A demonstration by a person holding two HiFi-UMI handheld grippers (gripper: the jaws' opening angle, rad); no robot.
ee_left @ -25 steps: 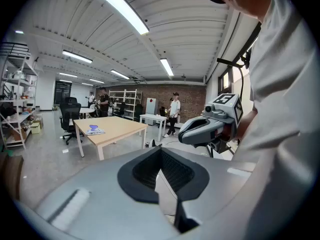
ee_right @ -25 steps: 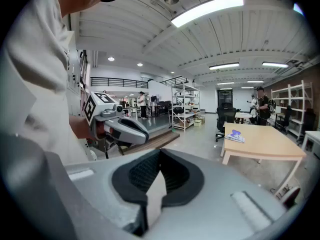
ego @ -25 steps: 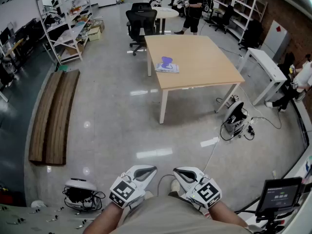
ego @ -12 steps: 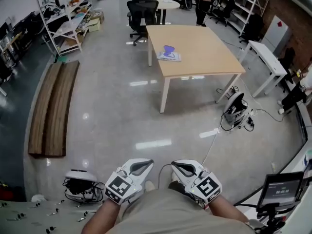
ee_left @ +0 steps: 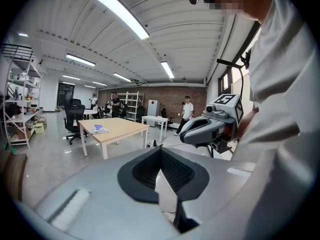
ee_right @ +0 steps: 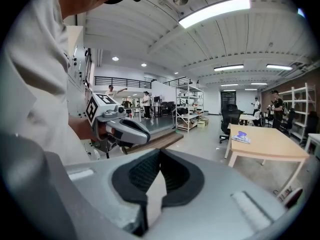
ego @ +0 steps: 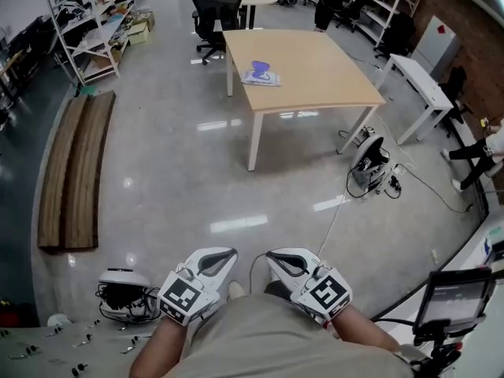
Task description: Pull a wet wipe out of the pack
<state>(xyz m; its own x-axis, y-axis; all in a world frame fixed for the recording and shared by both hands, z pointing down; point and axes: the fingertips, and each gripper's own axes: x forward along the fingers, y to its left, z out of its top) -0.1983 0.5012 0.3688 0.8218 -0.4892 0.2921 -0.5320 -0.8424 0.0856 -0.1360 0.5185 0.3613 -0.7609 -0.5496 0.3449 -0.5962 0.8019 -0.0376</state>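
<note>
The wet wipe pack [ego: 260, 75], pale with a purple top, lies on the light wooden table [ego: 315, 69] far across the floor. It also shows small in the left gripper view as the pack [ee_left: 99, 129] and in the right gripper view as the pack [ee_right: 241, 137]. My left gripper [ego: 230, 253] and right gripper [ego: 272, 255] are held close to the person's belly, side by side, far from the table. Both are shut with nothing between their tips. Each gripper view shows its own gripper [ee_left: 161, 149] [ee_right: 160, 151] with the jaw tips meeting.
A black office chair [ego: 216, 10] stands behind the table. Long wooden planks [ego: 71, 172] lie on the floor at left below a shelf rack [ego: 87, 30]. A cabled device [ego: 368, 164] sits right of the table, another [ego: 122, 290] near my left gripper. A monitor [ego: 461, 298] stands at lower right.
The head view has shifted, so the table now sits a little higher and further left in the picture. Both grippers stay shut near the body.
</note>
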